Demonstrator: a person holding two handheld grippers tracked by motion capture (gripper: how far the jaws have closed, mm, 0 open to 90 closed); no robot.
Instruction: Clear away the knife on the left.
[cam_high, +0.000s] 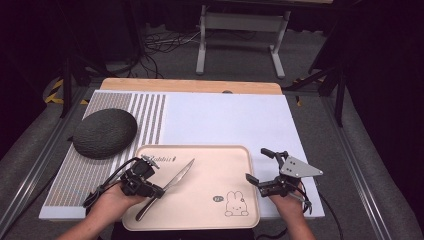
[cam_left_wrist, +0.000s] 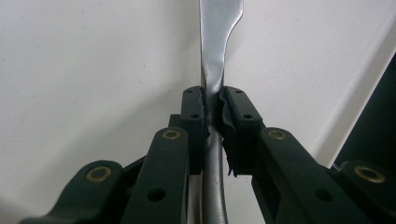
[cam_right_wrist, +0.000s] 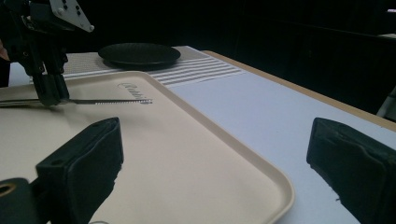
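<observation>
On tray (cam_high: 200, 210), 9 o'clock: knife (cam_high: 170, 184), clamped in left hand-held gripper (cam_high: 152, 189).
Right hand-held gripper (cam_high: 260, 167): 3 o'clock rim, jaws apart.
Table (cam_high: 235, 120), 10 o'clock: dark dish (cam_high: 105, 133).

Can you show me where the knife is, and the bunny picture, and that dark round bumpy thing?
knife (cam_high: 181, 173): high view, on the flat of its blade, over the tray.
bunny picture (cam_high: 236, 205): high view, on the bunny's body, near the tray's front right corner.
dark round thing (cam_high: 105, 133): high view, on the middle of its bumpy top.
</observation>
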